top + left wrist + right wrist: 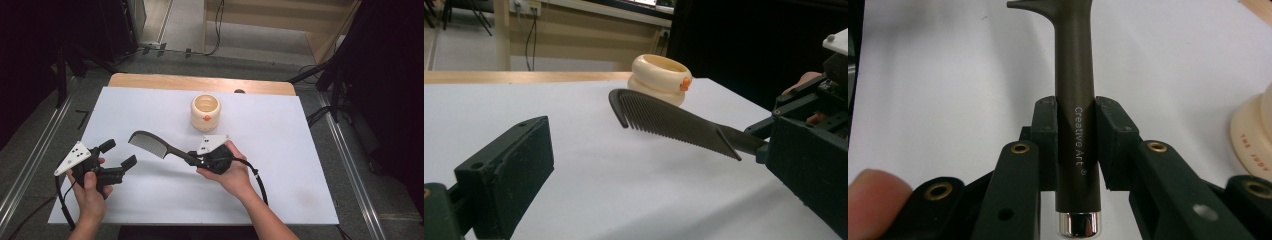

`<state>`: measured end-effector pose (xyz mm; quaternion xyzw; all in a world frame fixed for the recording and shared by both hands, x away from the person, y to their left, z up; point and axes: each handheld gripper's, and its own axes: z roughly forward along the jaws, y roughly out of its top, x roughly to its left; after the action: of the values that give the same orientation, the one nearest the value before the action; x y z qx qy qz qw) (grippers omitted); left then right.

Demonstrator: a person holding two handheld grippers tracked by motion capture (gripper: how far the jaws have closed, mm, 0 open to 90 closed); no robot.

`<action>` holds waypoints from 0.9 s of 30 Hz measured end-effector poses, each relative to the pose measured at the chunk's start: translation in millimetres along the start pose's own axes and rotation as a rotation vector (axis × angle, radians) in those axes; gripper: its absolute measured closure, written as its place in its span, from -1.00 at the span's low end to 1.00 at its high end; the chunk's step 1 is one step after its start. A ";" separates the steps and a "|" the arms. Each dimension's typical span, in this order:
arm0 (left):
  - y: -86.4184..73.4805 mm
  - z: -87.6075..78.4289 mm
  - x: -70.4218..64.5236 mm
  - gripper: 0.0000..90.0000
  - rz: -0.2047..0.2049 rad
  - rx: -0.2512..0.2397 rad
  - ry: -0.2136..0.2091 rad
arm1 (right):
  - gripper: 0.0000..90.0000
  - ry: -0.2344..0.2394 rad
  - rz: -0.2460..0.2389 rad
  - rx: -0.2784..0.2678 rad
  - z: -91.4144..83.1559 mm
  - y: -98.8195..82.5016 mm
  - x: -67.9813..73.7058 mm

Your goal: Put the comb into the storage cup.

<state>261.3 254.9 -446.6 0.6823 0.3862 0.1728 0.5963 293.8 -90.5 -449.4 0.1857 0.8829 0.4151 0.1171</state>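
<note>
We are seeing the worktop (300,165) lying bare on its right half and along the near edge. The cream cup (205,112) is standing mid-worktop toward the far side, blocking a straight reach there. The dark comb (155,145), clamped in the right hand-held gripper (196,159), is hanging above the sheet and crossing the centre-left lane. The left hand-held gripper (118,154), jaws apart, is sitting near the comb's teeth, narrowing that gap.

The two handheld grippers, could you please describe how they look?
Both the left gripper and right gripper are black, each topped by a grey three-cornered plate with black dots and trailing a black cable. Brass-coloured rivets mark the right one's fingers. The forearms are bare.
</note>
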 end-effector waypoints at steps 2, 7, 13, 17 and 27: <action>0.3 4.5 -1.9 -0.99 -0.006 0.005 -0.010 | 0.57 -0.005 0.001 -0.011 -4.3 -2.1 -1.0; 2.8 17.8 -9.2 -0.87 -0.032 0.022 -0.045 | 0.57 -0.019 0.014 -0.032 -13.3 -9.4 -2.7; 4.6 40.8 -19.8 -0.87 -0.076 0.053 -0.092 | 0.57 -0.031 0.033 -0.054 -22.4 -19.6 -4.9; 7.5 53.7 -29.2 -0.84 -0.096 0.050 -0.097 | 0.57 -0.042 0.043 -0.071 -29.6 -25.2 -5.1; 12.1 79.0 -49.3 -0.50 -0.152 0.055 -0.096 | 0.57 -0.052 0.042 -0.098 -35.5 -33.2 -1.3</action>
<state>288.6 165.1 -442.1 0.6746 0.4123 0.0834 0.6066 274.5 -135.0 -452.8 0.2090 0.8540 0.4554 0.1402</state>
